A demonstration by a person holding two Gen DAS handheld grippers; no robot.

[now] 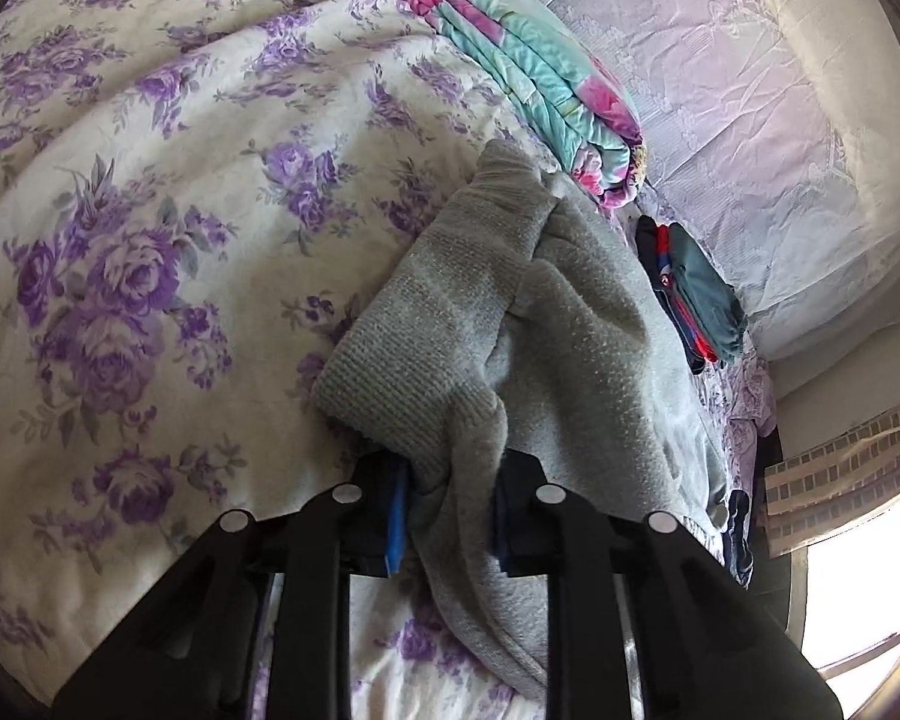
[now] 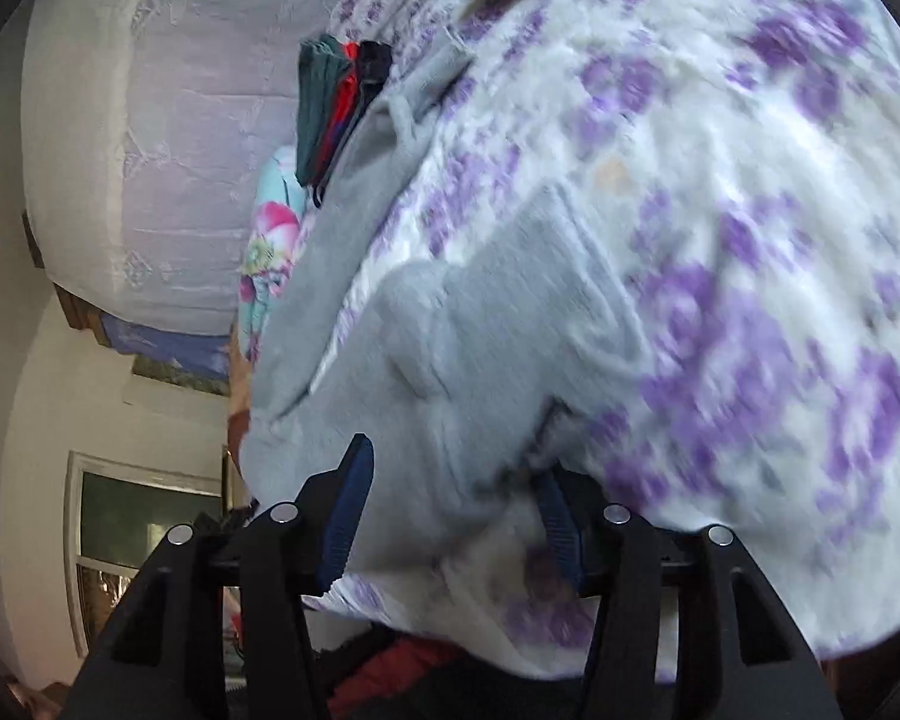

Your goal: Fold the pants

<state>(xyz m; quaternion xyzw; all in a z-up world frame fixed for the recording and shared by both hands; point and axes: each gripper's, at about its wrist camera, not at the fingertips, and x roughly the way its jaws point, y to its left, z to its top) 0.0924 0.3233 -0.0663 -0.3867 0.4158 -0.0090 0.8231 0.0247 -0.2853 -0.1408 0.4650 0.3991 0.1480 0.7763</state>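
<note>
Jaws of L gripper (image 1: 450, 516) pinched grey pants (image 1: 510, 324) bunched just ahead on floral sheet (image 1: 120, 180), while R gripper (image 2: 450, 504) jaws stood spread w/ pants cloth between, contact unclear thru blur.

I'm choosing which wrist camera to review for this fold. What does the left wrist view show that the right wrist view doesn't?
Left wrist only: the left gripper shut on a bunched part of the grey pants, in sharp focus.
Right wrist only: the right gripper open, with pants cloth between its fingers, a window, and blurred bedding.
Both: the grey pants, the purple floral bedspread, the stack of dark folded clothes and the teal floral quilt.
</note>
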